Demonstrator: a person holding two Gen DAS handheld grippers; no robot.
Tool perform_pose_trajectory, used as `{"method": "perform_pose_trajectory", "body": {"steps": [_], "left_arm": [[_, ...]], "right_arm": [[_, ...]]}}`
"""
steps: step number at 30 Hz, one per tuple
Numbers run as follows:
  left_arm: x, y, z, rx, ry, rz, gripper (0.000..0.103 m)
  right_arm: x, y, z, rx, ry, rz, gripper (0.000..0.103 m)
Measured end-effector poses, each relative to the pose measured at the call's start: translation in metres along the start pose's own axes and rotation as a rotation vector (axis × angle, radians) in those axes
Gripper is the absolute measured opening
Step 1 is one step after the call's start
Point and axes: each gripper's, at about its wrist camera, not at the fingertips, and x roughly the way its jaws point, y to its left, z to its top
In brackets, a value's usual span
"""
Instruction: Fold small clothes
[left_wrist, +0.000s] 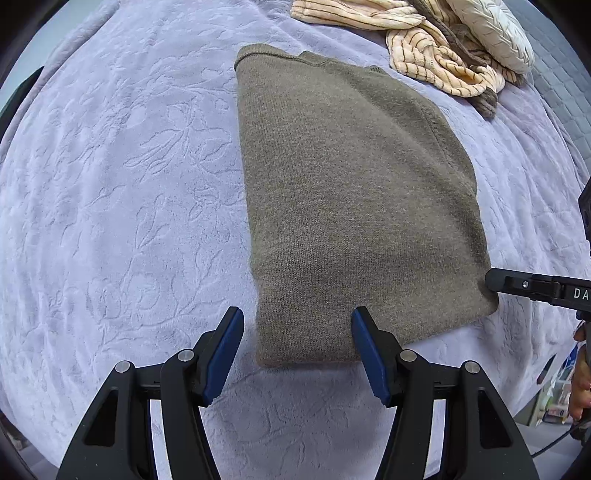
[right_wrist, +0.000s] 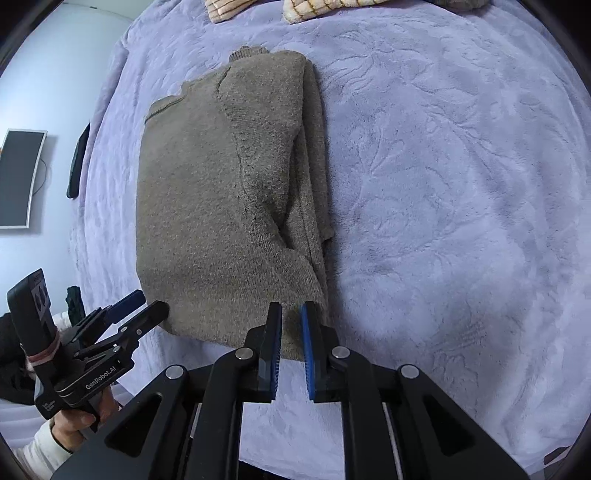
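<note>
Both your tongs at the near hem of the folded sweater

Your left gripper (left_wrist: 297, 325) stands half open, empty, above the brown sweater (left_wrist: 351, 192) and its near-left corner; your right gripper (right_wrist: 291, 314) is nearly closed, pads just off the near-right corner, gripping nothing. Beyond lie the lilac blanket (left_wrist: 110, 184) and striped clothes (left_wrist: 424, 55).

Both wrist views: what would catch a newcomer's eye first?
The folded brown sweater lies flat mid-bed on the lavender blanket. The left gripper hovers wide open over its near edge; the right gripper has narrow jaws at its near corner. Striped clothes are heaped beyond.
</note>
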Motion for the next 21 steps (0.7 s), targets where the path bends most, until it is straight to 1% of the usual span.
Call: {"method": "perform_pose_trajectory", "body": {"steps": [1,2,4,7,8,9,10,11,14,19,21], "left_arm": [[0.001,0.001,-0.001,-0.003,0.006,0.003,0.062],[0.001,0.001,-0.001,-0.005,0.008,0.006,0.062],[0.0,0.001,-0.002,-0.009,0.01,0.014,0.062],[-0.001,0.001,-0.002,-0.018,0.013,0.023,0.062],[-0.001,0.0,-0.002,-0.022,0.013,0.026,0.065],[-0.001,0.0,-0.002,-0.024,0.016,0.032,0.084],[-0.001,0.0,-0.001,-0.027,0.016,0.046,0.093],[-0.002,0.0,-0.001,-0.026,0.008,0.058,0.097],[-0.002,0.001,0.0,-0.01,0.011,0.062,0.097],[0.002,0.011,0.006,-0.057,0.037,0.022,0.097],[0.003,0.016,0.009,-0.074,0.043,0.019,0.097]], "right_arm": [[-0.001,0.001,0.001,0.003,0.001,0.003,0.025],[-0.002,0.0,0.001,0.007,0.001,0.004,0.042],[-0.004,0.0,0.002,0.01,-0.003,-0.018,0.066],[-0.006,0.0,0.003,0.007,0.001,-0.018,0.067],[-0.006,-0.001,0.002,0.006,0.005,-0.024,0.067],[-0.005,0.0,0.004,0.006,0.007,-0.028,0.067],[-0.005,-0.001,0.004,0.007,0.01,-0.034,0.068],[-0.006,-0.003,0.004,0.008,0.013,-0.036,0.071],[-0.008,-0.009,0.003,0.023,0.012,-0.022,0.078],[-0.007,-0.014,0.003,0.031,0.025,-0.011,0.079],[-0.006,-0.014,0.005,0.032,0.026,-0.004,0.079]]}}
